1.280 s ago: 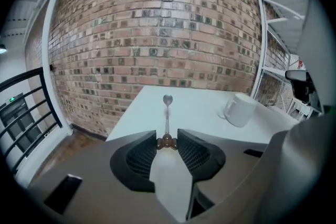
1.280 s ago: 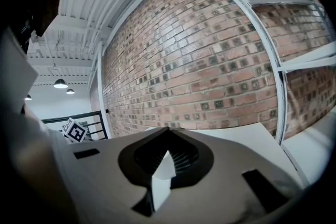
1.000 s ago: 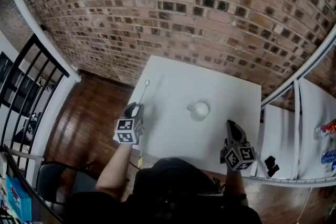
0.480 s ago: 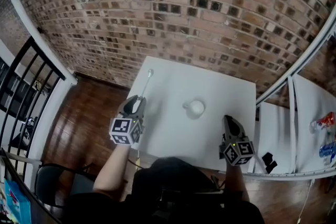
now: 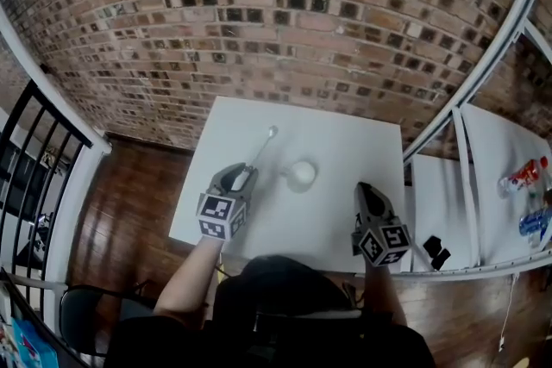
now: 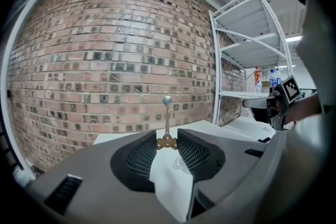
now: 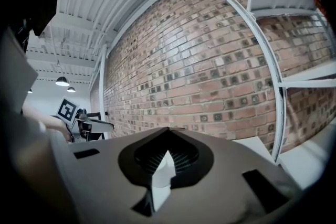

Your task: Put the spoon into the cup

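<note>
My left gripper (image 5: pixel 243 178) is shut on the spoon's (image 5: pixel 261 152) handle and holds it above the white table (image 5: pixel 345 142), bowl end pointing away towards the brick wall. In the left gripper view the spoon (image 6: pixel 167 113) sticks straight out from between the pads, which press on its gold, bow-shaped end (image 6: pixel 167 141). The small white cup (image 5: pixel 302 174) stands on the table just right of the spoon. My right gripper (image 5: pixel 361 190) hovers near the table's right front, shut with nothing in it; its jaws meet at the tips (image 7: pixel 168 131).
A white shelf rack (image 5: pixel 466 177) adjoins the table on the right, with bottles (image 5: pixel 522 177) and a small black object (image 5: pixel 435 254) on it. A brick wall (image 5: pixel 259 30) runs behind. A black railing (image 5: pixel 34 151) and wood floor (image 5: pixel 138 185) lie to the left.
The left gripper has lifted the spoon from the table's left edge and carried it right, close beside the cup. The right gripper has hardly moved.
</note>
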`<state>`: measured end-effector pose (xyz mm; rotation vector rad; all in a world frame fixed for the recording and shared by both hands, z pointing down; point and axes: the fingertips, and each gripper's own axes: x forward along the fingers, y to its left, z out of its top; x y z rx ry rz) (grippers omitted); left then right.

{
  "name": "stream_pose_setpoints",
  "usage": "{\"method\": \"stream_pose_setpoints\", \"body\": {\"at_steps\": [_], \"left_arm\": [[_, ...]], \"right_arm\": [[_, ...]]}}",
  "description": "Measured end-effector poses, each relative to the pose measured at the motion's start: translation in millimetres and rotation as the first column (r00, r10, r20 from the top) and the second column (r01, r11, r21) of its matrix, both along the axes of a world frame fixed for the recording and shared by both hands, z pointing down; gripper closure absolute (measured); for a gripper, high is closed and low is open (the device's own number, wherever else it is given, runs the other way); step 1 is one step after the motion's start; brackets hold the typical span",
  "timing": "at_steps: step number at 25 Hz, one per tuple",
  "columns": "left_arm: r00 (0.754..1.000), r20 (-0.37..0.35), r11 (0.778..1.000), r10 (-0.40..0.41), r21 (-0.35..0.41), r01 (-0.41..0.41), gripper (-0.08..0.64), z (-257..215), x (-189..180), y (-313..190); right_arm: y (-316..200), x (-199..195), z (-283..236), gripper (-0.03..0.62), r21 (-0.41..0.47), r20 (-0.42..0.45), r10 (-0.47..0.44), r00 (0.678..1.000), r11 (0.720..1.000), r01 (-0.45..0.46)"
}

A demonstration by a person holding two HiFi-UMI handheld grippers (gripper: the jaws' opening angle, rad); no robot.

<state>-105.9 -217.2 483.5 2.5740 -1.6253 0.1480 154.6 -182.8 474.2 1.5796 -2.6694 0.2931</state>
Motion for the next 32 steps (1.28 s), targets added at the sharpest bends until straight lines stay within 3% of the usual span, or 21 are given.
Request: {"method": "stream_pose_setpoints", "body": {"at_steps": [7, 16, 24, 32], "left_arm": [[0.986, 0.069, 0.981, 0.153, -0.135, -0.143, 0.433, 41, 55, -2], [0.96, 0.15, 0.935, 0.238, -0.303, -0.184, 0.433, 90, 80, 4], [0.948, 0.178, 0.918, 0.262, -0.348, -0.189, 0.431, 104, 83, 5], [0.95, 0.177, 0.919, 0.256, -0.349, -0.182, 0.431, 106, 86, 5]], "right_arm": [[3, 26, 7, 0.588, -0.011, 0.021, 0.05, 0.999, 0.999, -0.05], [8, 33, 17, 0.588, -0.047, 0.043, 0.066, 0.997, 0.997, -0.064], [11, 42, 22, 0.588, -0.054, 0.046, 0.083, 0.995, 0.995, -0.08], [14, 46, 25, 0.588, -0.059, 0.052, 0.089, 0.995, 0.995, -0.086]]}}
